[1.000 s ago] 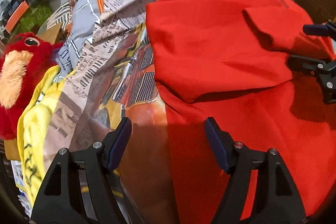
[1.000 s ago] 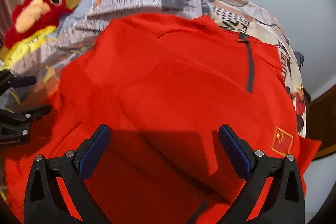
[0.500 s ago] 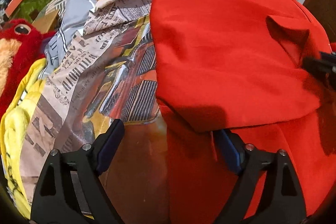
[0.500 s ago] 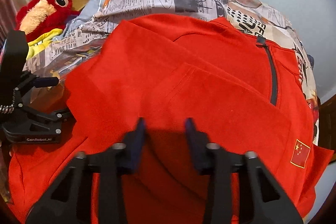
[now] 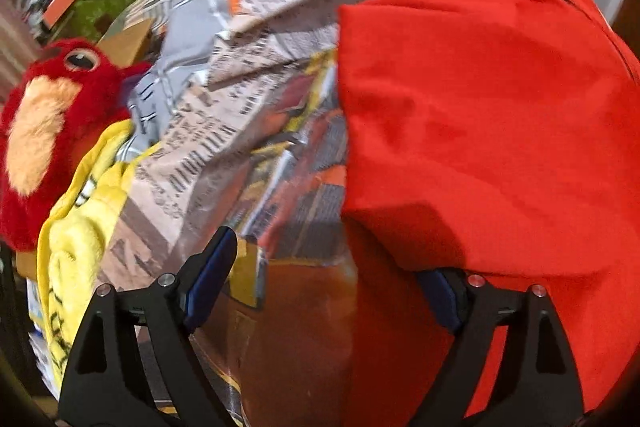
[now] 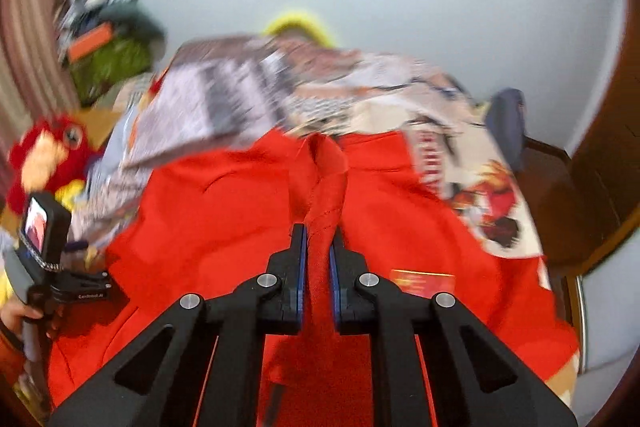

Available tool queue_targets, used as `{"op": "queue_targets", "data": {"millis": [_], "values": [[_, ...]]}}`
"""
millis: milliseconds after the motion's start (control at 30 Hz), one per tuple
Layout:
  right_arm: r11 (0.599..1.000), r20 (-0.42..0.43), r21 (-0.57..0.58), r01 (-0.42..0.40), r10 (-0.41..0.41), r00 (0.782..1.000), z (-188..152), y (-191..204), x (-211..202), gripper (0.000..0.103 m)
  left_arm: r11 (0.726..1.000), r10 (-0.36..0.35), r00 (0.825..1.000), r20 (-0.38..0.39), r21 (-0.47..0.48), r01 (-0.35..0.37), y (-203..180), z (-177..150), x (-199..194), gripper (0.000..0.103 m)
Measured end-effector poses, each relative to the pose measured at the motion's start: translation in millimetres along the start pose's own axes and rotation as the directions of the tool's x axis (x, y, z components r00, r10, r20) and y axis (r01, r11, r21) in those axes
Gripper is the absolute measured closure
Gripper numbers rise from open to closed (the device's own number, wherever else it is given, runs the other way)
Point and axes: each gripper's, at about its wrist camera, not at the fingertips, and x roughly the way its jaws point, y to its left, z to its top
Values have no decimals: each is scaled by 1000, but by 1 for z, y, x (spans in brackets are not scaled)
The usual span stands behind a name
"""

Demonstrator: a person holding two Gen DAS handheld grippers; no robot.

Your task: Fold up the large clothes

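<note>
The right gripper (image 6: 319, 247) pinches a bunched fold of the red garment (image 6: 224, 211). The left gripper (image 5: 328, 267) gapes wide at the garment's edge, over the newspaper-print bedcover (image 5: 256, 131).

- I see one red garment (image 5: 480, 131) spread on the bed, with a folded flap lying over its lower layer.
- From my right wrist view, a bunched ridge of its fabric (image 6: 324, 195) rises off the bed, creased lengthwise (the picture is blurred here).
- A small flag patch (image 6: 422, 281) sits on its right side.
</note>
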Motion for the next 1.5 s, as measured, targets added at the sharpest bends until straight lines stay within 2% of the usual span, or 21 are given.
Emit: {"op": "queue_targets", "data": {"millis": [133, 267, 500, 700, 767, 867, 900, 933, 967, 1200, 1333, 1500], "values": [[994, 5, 103, 31, -31, 999, -11, -42, -18, 94, 996, -6, 1000, 0, -95, 6, 16, 6, 3, 16], [986, -48, 164, 36, -28, 998, -40, -69, -18, 94, 990, -11, 1000, -22, -144, 8, 24, 5, 10, 16], [974, -178, 225, 14, 27, 984, -94, -81, -6, 94, 992, 19, 999, -43, -124, -25, 16, -1, 16, 16], [969, -252, 248, -7, 72, 965, -124, -94, -5, 94, 993, 3, 998, -63, -114, -10, 16, -7, 16, 16], [967, -273, 256, 4, 68, 960, -129, -96, -5, 89, 996, 12, 997, -73, -88, -18, 13, -11, 13, 16], [958, -291, 285, 18, 69, 954, -134, -102, -9, 78, 998, 43, 997, -70, -39, -45, 6, -19, 0, 16], [953, -292, 303, 26, 67, 954, -135, -106, -12, 71, 998, 50, 996, -68, -23, -51, 5, -22, -4, 16], [948, -288, 315, 32, 63, 955, -136, -108, -15, 64, 999, 51, 997, -65, -13, -52, 3, -25, -11, 16], [944, -280, 327, 39, 58, 958, -136, -111, -21, 62, 999, 49, 997, -57, -1, -50, 1, -28, -19, 16], [937, -193, 345, 47, 22, 981, -123, -129, -70, 55, 999, -13, 997, 72, 41, 10, -14, -30, -101, 16], [936, -118, 349, 46, -5, 993, -110, -142, -101, 51, 996, -63, 983, 169, 67, 53, -28, -22, -152, 16], [930, -23, 363, 60, -56, 998, -95, -161, -130, 43, 987, -130, 950, 283, 124, 98, -60, -12, -207, 16]]}}
